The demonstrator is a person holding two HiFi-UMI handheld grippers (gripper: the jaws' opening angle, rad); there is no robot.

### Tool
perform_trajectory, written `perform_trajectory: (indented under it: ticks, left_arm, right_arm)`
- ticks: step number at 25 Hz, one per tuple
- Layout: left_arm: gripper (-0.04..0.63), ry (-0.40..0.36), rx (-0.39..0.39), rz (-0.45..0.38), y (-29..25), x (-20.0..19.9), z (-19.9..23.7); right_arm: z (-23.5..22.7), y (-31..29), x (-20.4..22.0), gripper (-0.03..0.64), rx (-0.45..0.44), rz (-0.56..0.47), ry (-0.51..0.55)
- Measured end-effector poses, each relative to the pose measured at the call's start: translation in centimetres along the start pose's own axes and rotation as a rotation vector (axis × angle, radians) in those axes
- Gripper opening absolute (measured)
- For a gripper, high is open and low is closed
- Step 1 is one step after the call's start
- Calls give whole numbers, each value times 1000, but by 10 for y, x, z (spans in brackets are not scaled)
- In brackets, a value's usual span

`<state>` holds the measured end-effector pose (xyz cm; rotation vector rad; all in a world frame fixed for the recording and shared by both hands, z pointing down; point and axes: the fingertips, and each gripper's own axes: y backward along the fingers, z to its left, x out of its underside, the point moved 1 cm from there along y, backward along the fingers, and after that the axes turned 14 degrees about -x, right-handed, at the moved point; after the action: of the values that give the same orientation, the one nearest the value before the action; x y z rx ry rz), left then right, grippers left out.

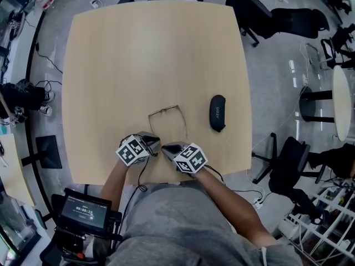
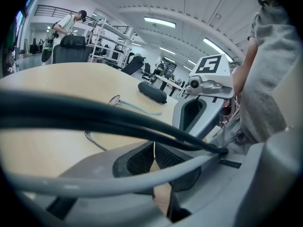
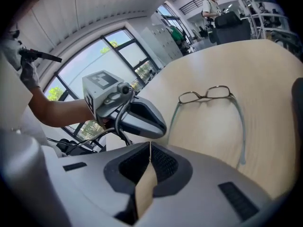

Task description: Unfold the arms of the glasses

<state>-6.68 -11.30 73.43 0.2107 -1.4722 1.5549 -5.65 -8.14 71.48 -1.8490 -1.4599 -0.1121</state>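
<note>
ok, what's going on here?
A person holds a gripper in each hand near the front edge of the table. The glasses lie just ahead with both arms unfolded, a dark case to their right. The left gripper and right gripper both have their jaws shut and empty.

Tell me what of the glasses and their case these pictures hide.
1. Left gripper view: a dark cable crosses the glasses; only one lens and bits of the frame show.
2. Right gripper view: the glasses case is cut off by the right edge.
3. Head view: the print on the case is too small to read.
</note>
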Motion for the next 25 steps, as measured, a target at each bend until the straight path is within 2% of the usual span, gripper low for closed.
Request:
perform_trajectory:
  ticks: [4,8,11,13,16,22,25]
  left_arm:
    - [9,-4,-8,-14,3,-8,5]
    - [9,-20,-51,-53,23,-27,3]
    - [9,-19,-103,-107,41,-47,11]
    - [9,-4,-144,-158,56,-62,14]
    - [9,49,-214,-266,77,-93,13]
    - [9,115,-353,-473,125,-141,21]
    - [9,100,-403,-543,147,-162,13]
  right_arm:
    - [8,2,-28,12,-10,-39,44]
    - [14,27,-57,12,12,-84,109]
    - [32,55,-95,12,11,-173,166]
    - [64,77,-125,12,-32,-257,221]
    - [131,111,-158,12,-141,-338,332]
    - [264,138,-204,12,-314,-459,650]
    - [295,147,-201,12,-353,-450,715]
